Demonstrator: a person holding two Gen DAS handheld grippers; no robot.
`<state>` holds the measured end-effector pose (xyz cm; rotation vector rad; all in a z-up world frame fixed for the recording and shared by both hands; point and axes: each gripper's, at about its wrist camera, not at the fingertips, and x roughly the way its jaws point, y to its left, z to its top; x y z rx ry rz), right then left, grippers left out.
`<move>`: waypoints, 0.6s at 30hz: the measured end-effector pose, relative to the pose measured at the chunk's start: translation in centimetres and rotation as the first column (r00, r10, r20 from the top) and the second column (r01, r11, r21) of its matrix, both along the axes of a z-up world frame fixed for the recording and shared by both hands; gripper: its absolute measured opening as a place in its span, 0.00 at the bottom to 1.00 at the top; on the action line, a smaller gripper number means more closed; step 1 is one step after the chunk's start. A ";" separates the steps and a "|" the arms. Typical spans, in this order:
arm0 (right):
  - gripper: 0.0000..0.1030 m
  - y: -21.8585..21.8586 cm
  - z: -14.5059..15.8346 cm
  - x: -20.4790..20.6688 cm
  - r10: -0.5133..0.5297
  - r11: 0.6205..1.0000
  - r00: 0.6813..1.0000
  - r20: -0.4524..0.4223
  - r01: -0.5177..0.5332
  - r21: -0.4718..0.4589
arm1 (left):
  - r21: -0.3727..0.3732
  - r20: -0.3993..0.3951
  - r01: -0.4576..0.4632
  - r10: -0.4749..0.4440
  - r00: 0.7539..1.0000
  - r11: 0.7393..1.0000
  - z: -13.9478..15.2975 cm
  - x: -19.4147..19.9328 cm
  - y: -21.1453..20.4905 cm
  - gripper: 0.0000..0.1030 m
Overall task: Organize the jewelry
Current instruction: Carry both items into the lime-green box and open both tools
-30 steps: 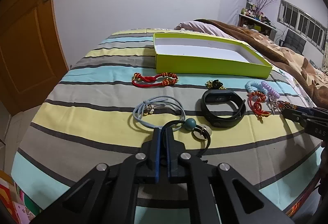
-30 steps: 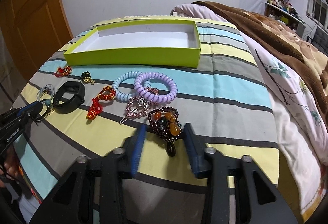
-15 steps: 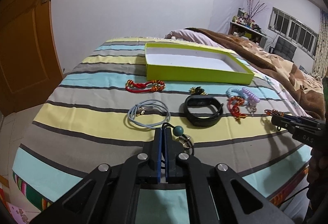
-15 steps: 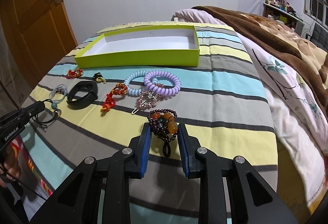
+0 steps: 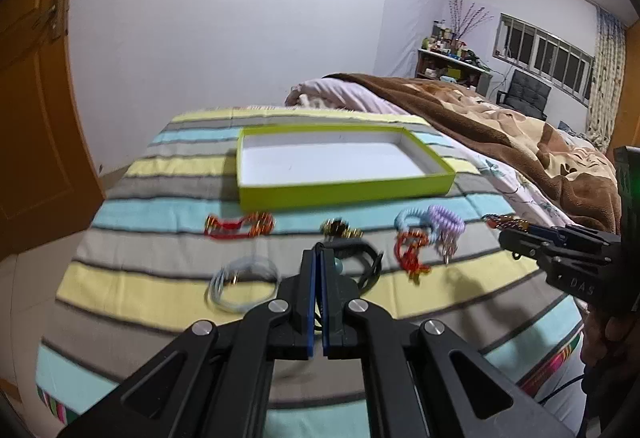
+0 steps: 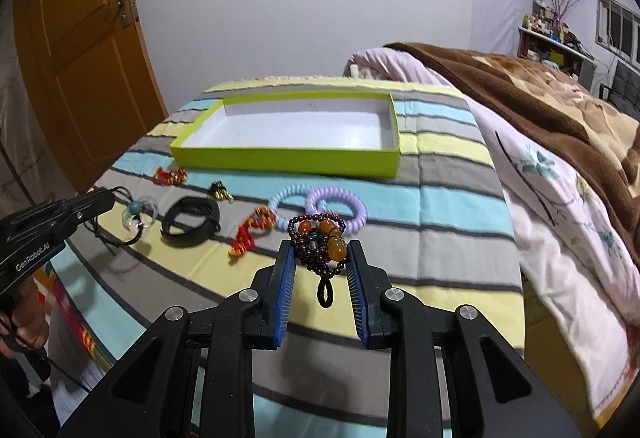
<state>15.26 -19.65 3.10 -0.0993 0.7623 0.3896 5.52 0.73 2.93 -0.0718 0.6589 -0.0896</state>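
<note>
My left gripper [image 5: 319, 262] is shut on a black cord necklace with a teal bead [image 6: 136, 206] and holds it lifted above the striped bedspread. My right gripper [image 6: 320, 254] is shut on a dark beaded bracelet with amber beads [image 6: 322, 238], also lifted; that bracelet shows in the left wrist view [image 5: 506, 224] too. The lime green box [image 5: 344, 193] with a white, empty floor lies ahead on the bed; it also shows in the right wrist view [image 6: 288, 159].
On the bedspread lie a red bracelet [image 5: 240, 228], a grey hair tie [image 5: 244, 280], a black wristband [image 6: 192, 222], a small gold-black piece [image 6: 220, 190], a red-orange knot charm [image 6: 250, 234], blue [image 6: 286, 197] and purple coil ties [image 6: 338, 205]. A brown blanket [image 6: 540, 85] lies right.
Both grippers have risen from the bedspread, each carrying its piece. The right jaws closed onto the beaded bracelet. Both views now look down on the box from higher up.
</note>
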 end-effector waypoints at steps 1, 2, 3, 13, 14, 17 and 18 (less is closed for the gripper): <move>0.26 0.2 0.3 0.4 0.007 1.000 1.000 0.008 -0.007 -0.001 | 0.001 0.006 0.008 -0.008 1.000 1.000 0.4 0.4 -0.1 0.02; 0.26 0.4 0.4 0.6 0.010 1.000 1.000 0.013 -0.010 -0.002 | 0.004 0.013 0.013 -0.013 1.000 1.000 0.7 0.9 -0.2 0.02; 0.26 0.7 0.7 1.2 0.015 1.000 1.000 0.019 -0.015 -0.004 | 0.006 0.018 0.017 -0.017 1.000 1.000 1.0 1.3 -0.3 0.02; 0.26 1.9 1.8 8.0 0.030 1.000 0.999 0.028 -0.030 0.007 | 0.025 0.037 0.050 -0.051 0.998 0.998 2.9 8.7 0.1 0.02; 0.26 2.0 1.8 8.8 0.030 1.000 0.999 0.031 -0.030 0.001 | 0.022 0.035 0.050 -0.050 0.998 0.999 2.8 9.5 0.2 0.02; 0.26 2.7 1.6 11.4 0.034 0.999 0.999 0.037 -0.033 -0.029 | 0.017 0.027 0.045 -0.045 0.999 0.999 2.4 12.1 0.8 0.02; 0.26 2.8 1.5 12.2 0.036 0.999 0.999 0.035 -0.034 -0.033 | 0.018 0.020 0.044 -0.044 0.999 0.999 2.2 13.1 0.9 0.02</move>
